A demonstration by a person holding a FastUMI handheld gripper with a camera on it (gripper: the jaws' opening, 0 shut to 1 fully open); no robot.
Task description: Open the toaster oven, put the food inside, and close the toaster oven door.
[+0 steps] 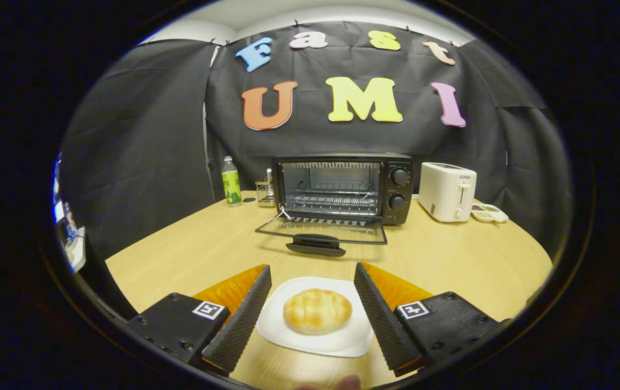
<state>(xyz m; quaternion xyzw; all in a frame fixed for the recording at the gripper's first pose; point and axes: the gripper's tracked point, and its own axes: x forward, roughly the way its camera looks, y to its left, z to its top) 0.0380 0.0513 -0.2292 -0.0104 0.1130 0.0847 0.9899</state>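
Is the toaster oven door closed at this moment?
No, the toaster oven door lies folded down on the table, beyond the open tongs around the bread roll.

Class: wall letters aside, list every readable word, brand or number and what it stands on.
White toaster: small brand mark, too blurred to read.
Green bottle: label too small.
Toaster oven dials: markings too small.
Hand-held gripper, open either side of the plate: coded squares, no words.

You can see a small word on the front of the white toaster [446,190], too tiny to read. The square markers on your gripper [312,279] carry patterns, not words.
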